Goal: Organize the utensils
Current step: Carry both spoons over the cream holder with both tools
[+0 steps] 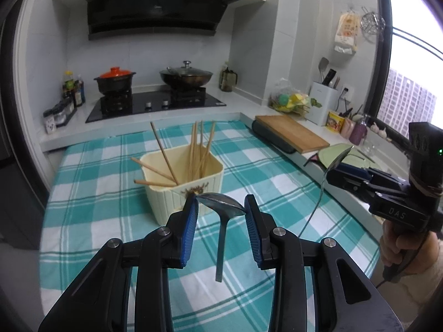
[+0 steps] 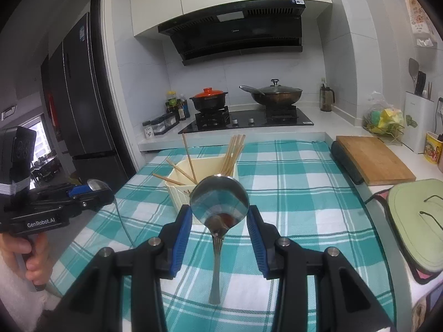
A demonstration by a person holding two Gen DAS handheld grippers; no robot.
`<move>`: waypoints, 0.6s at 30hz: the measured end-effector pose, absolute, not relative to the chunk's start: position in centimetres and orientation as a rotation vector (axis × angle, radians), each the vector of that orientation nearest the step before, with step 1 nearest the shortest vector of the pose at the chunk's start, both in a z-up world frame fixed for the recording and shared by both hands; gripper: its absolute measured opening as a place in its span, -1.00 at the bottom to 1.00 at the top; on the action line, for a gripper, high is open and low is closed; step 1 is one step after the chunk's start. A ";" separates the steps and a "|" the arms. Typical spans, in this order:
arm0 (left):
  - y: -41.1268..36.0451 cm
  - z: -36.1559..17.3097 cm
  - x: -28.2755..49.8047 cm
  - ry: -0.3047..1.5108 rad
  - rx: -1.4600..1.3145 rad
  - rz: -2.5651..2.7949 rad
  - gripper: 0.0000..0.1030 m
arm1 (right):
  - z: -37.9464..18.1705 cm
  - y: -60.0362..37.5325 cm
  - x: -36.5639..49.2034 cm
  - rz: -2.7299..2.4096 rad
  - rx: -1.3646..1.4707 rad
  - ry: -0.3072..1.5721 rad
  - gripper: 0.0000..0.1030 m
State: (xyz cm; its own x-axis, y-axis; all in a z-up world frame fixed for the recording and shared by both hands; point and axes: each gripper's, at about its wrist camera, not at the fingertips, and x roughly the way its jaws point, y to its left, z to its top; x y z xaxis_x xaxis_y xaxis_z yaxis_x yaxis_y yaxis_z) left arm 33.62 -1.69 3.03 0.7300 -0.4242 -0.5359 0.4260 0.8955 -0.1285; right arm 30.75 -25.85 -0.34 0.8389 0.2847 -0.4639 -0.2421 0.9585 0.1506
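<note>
Gleaming with a mirror finish, a round-bowled steel spoon (image 2: 219, 203) sits clamped by its bowl edges between the ribbed blue pads of the right gripper (image 2: 220, 215), its fluted handle hanging toward the cloth. The left gripper (image 1: 221, 207) likewise pinches a second, duller metal spoon (image 1: 221, 207) across its bowl, the flat handle drooping down.

Just beyond both spoons stands a cream, ribbed, squarish plastic holder (image 1: 193, 191), split into compartments, with slim wooden chopsticks (image 1: 199, 152) leaning in it at loose angles; each spoon bowl covers part of the holder's near wall. The holder rests on a soft teal-and-white checked cloth (image 1: 110, 193).

Right of the holder lies a wooden cutting board (image 1: 290, 132); behind it, a black hob (image 1: 155, 105) carries an orange-lidded pot and a glass-lidded wok. The printed motif on the holder's front is partly hidden.
</note>
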 end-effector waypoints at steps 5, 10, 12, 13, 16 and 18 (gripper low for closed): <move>-0.7 7.4 37.3 0.539 0.007 -0.430 -0.34 | 3.1 -25.2 34.5 0.299 0.084 0.476 -0.20; -0.4 10.5 42.5 0.498 0.001 -0.367 -0.34 | 6.9 -23.6 39.3 0.309 0.053 0.417 -0.20; -0.3 10.8 44.6 0.492 -0.010 -0.346 -0.34 | 8.0 -23.0 41.3 0.322 0.059 0.392 -0.20; -0.3 10.7 45.7 0.492 -0.020 -0.336 -0.34 | 8.4 -22.6 42.2 0.331 0.062 0.378 -0.20; -0.3 9.5 48.5 0.507 -0.043 -0.307 -0.34 | 8.7 -21.3 45.1 0.356 0.055 0.347 -0.20; -0.4 7.8 50.1 0.535 -0.057 -0.292 -0.34 | 8.0 -20.4 47.1 0.362 0.043 0.350 -0.20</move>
